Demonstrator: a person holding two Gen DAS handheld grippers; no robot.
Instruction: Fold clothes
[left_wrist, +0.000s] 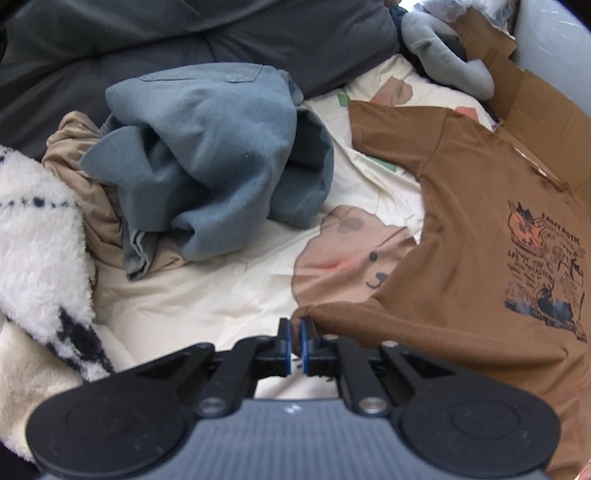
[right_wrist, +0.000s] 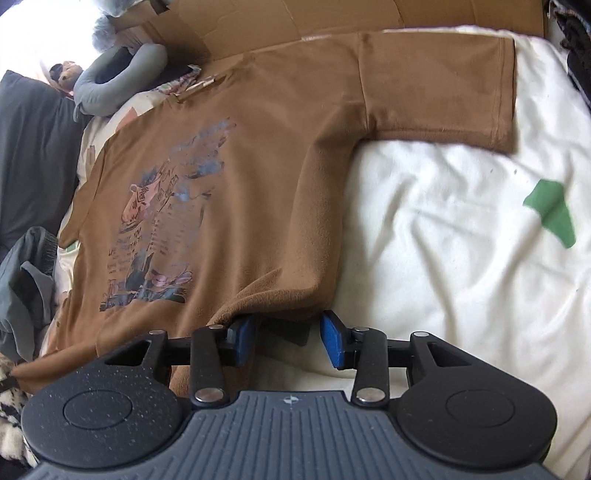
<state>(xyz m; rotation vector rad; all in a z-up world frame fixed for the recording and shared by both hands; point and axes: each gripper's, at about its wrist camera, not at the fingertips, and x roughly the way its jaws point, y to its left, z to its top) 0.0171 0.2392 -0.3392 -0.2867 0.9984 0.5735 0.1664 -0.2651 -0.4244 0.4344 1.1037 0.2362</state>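
A brown T-shirt (left_wrist: 461, 229) with a dark print lies spread flat, print side up, on a cream bed sheet (left_wrist: 207, 295). My left gripper (left_wrist: 294, 326) is shut, its blue pads pinching the shirt's near hem corner. In the right wrist view the same T-shirt (right_wrist: 258, 155) stretches away, with one sleeve (right_wrist: 443, 85) laid out to the right. My right gripper (right_wrist: 288, 321) stands open at the other end of the hem. The hem edge lies over the left fingertip (right_wrist: 243, 328) and across the gap, and the pads do not press on it.
A crumpled blue-grey garment (left_wrist: 207, 166) lies on a beige one (left_wrist: 70, 147) left of the shirt, beside a fluffy white blanket (left_wrist: 37, 240). A dark grey pillow (left_wrist: 184, 37), a grey neck pillow (left_wrist: 443, 51) and flattened cardboard (left_wrist: 535, 110) line the far side.
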